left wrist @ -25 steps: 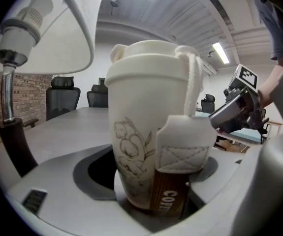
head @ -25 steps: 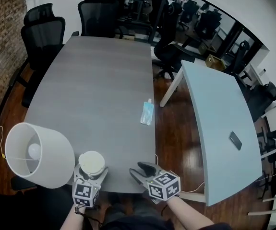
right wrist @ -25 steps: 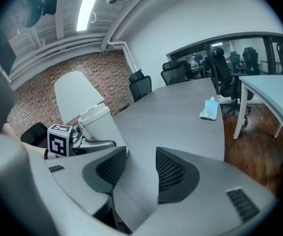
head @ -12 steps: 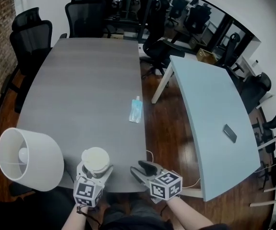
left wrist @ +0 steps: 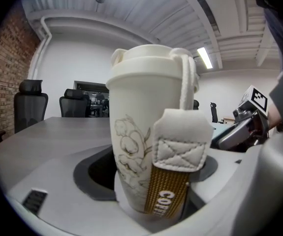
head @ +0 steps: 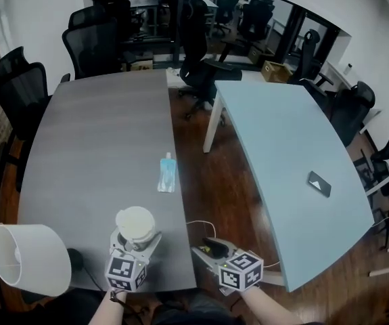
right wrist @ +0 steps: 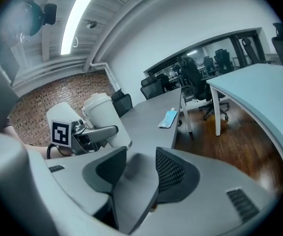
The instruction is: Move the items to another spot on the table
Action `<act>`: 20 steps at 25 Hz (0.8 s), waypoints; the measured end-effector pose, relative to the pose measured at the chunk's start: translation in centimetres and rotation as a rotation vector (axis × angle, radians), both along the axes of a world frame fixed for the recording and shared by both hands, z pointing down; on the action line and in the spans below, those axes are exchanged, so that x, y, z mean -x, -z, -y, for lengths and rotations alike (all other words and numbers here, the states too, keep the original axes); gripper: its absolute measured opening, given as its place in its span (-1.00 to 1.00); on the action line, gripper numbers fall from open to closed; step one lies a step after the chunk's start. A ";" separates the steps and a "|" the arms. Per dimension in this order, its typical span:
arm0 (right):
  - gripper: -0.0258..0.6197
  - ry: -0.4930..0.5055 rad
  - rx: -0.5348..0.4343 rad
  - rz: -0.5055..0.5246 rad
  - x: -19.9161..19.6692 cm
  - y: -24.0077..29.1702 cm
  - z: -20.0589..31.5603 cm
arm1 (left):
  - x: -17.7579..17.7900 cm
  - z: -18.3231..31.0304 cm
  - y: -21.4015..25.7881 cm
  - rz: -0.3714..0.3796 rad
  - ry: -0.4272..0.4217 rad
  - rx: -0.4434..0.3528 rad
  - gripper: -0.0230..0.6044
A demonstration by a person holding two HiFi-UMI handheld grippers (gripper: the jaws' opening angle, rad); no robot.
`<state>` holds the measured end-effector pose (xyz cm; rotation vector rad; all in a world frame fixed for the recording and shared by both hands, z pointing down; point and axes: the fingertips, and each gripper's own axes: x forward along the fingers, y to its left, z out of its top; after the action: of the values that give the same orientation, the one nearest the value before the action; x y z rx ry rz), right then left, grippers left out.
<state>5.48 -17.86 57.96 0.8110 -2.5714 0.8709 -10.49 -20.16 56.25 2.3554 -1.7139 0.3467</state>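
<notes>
A white lidded cup (head: 134, 224) with a flower drawing and a padded strap (left wrist: 180, 146) stands upright between the jaws of my left gripper (head: 135, 239), which is shut on it near the grey table's (head: 106, 134) front edge. The cup (left wrist: 148, 132) fills the left gripper view. A light blue pouch (head: 167, 174) lies flat near the table's right edge, beyond the cup. My right gripper (head: 211, 249) is open and holds nothing, just off the table's front right corner. In the right gripper view the cup (right wrist: 104, 119) and the pouch (right wrist: 169, 118) show beyond its jaws.
A white lamp shade (head: 28, 259) lies at the table's front left corner. A second, light blue table (head: 282, 147) stands to the right with a dark phone (head: 318, 183) on it. Wooden floor separates the tables. Black office chairs ring the far side.
Both grippers have moved right along the table's front edge. The cup has gone with the left gripper, away from the lamp shade and nearer the pouch. The head view has swung right.
</notes>
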 end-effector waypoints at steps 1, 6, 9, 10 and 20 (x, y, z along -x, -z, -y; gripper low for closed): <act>-0.39 -0.004 0.009 0.016 -0.4 -0.1 0.8 | -0.4 0.8 0.2 0.014 0.005 0.000 0.35; -0.39 0.048 0.009 0.069 -0.9 0.4 5.1 | -0.5 5.1 1.2 0.029 0.089 -0.001 0.35; -0.39 0.120 -0.016 0.065 -0.2 1.0 7.8 | 1.2 8.6 2.4 0.071 0.140 -0.022 0.35; -0.39 0.139 -0.027 0.061 0.0 1.3 8.6 | 1.8 9.9 2.9 0.077 0.153 -0.032 0.35; -0.39 0.110 0.004 0.050 1.7 0.9 13.6 | 5.9 20.7 3.7 0.047 0.163 -0.074 0.35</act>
<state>3.78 -31.45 57.03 0.6474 -2.6288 0.8732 -16.36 -40.82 52.52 2.2538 -1.9565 0.3186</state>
